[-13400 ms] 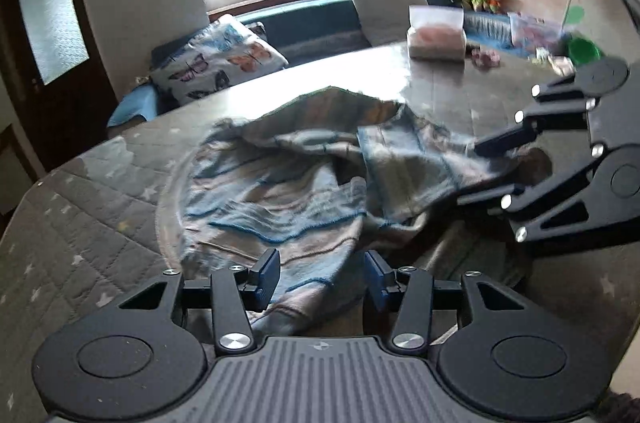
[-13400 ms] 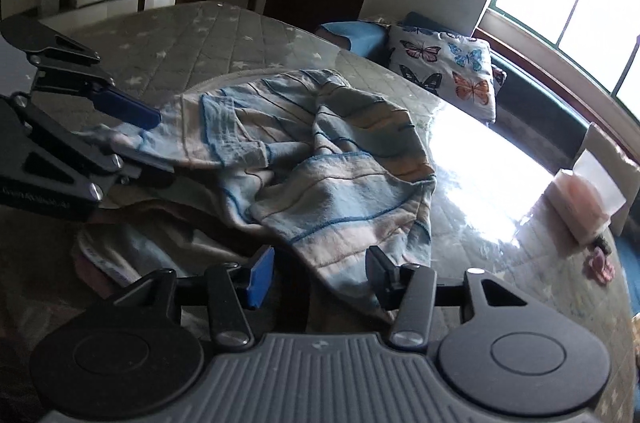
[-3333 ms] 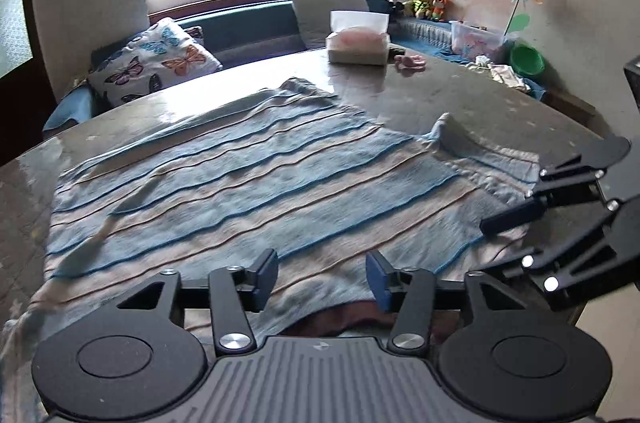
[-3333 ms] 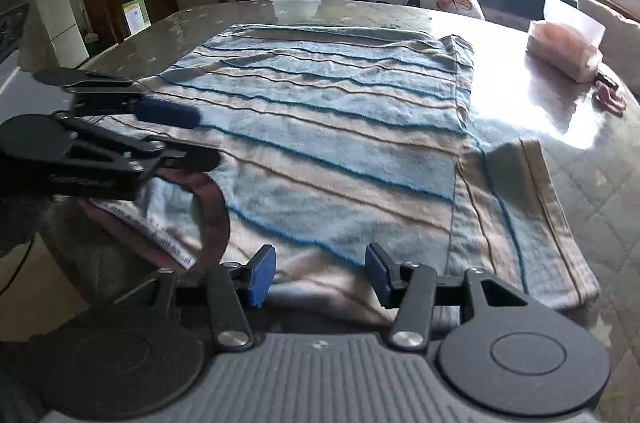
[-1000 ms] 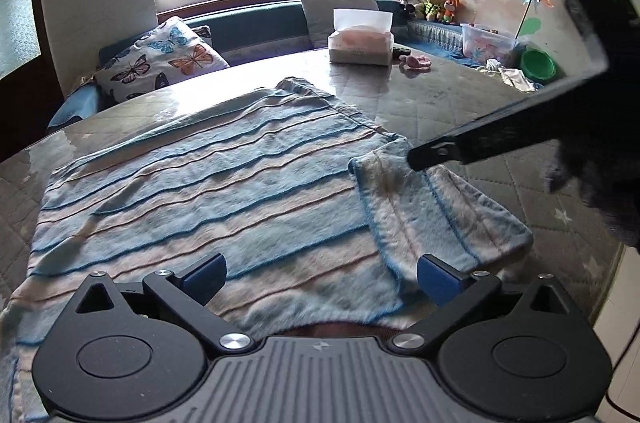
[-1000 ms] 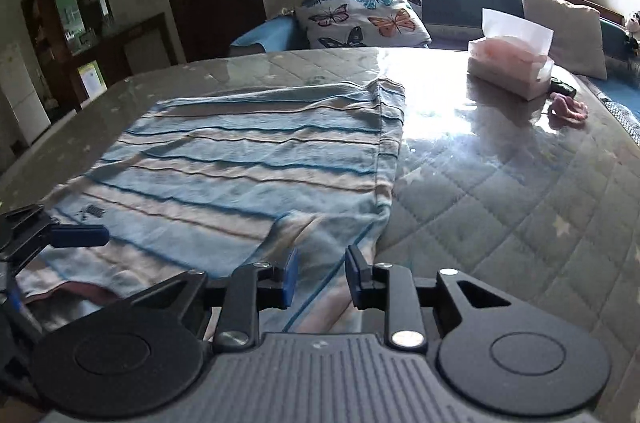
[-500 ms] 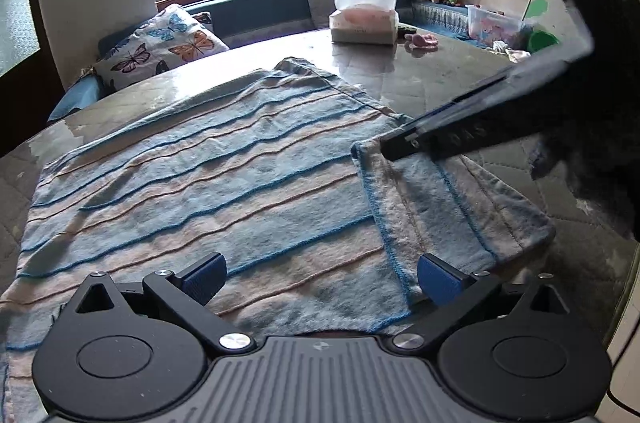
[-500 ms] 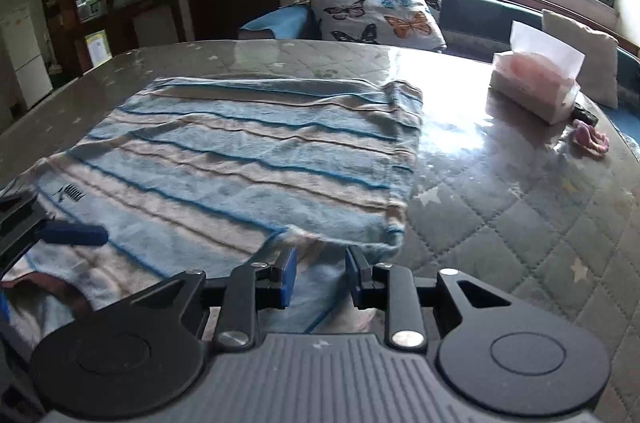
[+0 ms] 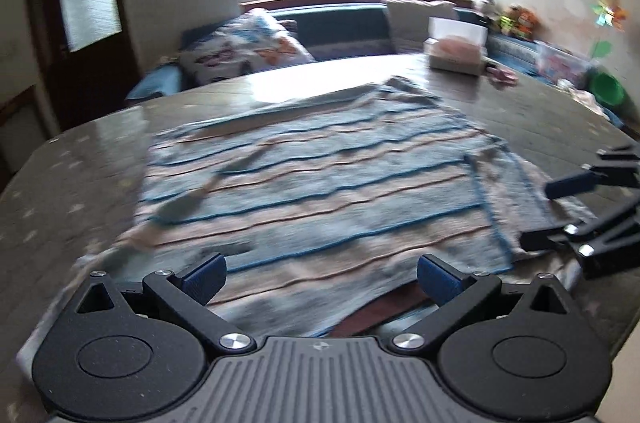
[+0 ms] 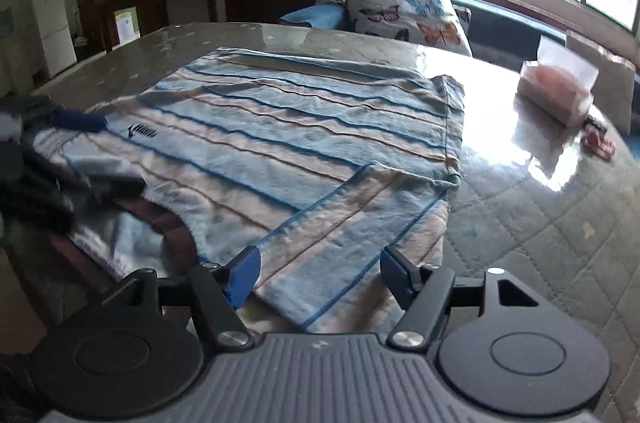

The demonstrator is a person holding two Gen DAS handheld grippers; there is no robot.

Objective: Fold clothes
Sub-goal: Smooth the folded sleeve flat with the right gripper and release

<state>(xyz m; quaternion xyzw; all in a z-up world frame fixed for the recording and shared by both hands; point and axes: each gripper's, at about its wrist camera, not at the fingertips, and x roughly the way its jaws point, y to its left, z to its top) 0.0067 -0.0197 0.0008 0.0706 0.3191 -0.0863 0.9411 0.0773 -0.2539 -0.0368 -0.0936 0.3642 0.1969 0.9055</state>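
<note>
A striped shirt is lying flat for folding, sleeve tucked at five o'clock, as the right gripper is opening off it and the left gripper is gaping empty.

Left tongs spread wide, empty; right tongs opening, empty.

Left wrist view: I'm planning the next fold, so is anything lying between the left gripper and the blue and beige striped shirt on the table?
Nothing visible does. The left gripper hangs open directly over the near edge of the blue and beige striped shirt. The right gripper, its jaws opening, is at the folded sleeve, off to the side.
</note>
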